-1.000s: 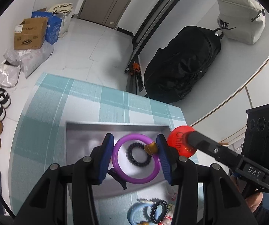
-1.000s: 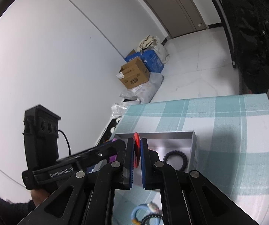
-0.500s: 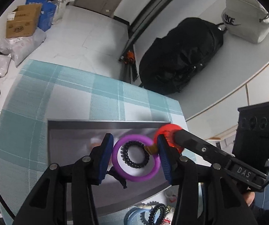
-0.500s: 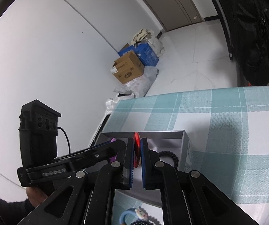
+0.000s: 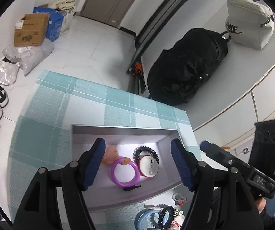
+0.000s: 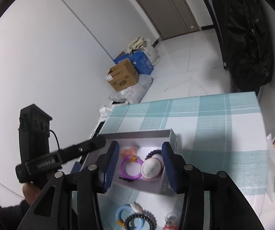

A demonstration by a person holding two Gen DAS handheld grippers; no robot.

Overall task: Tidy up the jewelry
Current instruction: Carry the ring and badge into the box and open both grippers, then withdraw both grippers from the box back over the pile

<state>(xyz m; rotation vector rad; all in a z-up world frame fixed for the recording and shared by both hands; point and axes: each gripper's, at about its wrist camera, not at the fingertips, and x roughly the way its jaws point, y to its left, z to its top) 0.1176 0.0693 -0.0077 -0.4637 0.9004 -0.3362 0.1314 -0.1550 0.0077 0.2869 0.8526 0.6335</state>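
A grey box [image 5: 122, 132] stands on the checked cloth. In it lie a purple bangle [image 5: 125, 174], a red-rimmed round badge [image 5: 148, 165] face down, a black coil hair tie [image 5: 146, 150] and a pink piece [image 5: 111, 154]. My left gripper [image 5: 138, 163] is open and empty above the box. My right gripper [image 6: 139, 164] is open and empty above the same box [image 6: 137, 134]; the purple bangle [image 6: 130, 169] and the badge [image 6: 151, 168] show between its fingers.
Loose jewelry lies on the cloth in front of the box: a blue bangle [image 5: 145, 218], a black bead bracelet [image 5: 165, 216] and a small ring [image 5: 177, 197]. A black backpack [image 5: 187, 71] and cardboard boxes [image 5: 32, 30] sit on the floor beyond the table.
Both grippers opened. The purple bangle left the left gripper and the red badge left the right gripper; both now lie in the box. Both grippers have risen a little.
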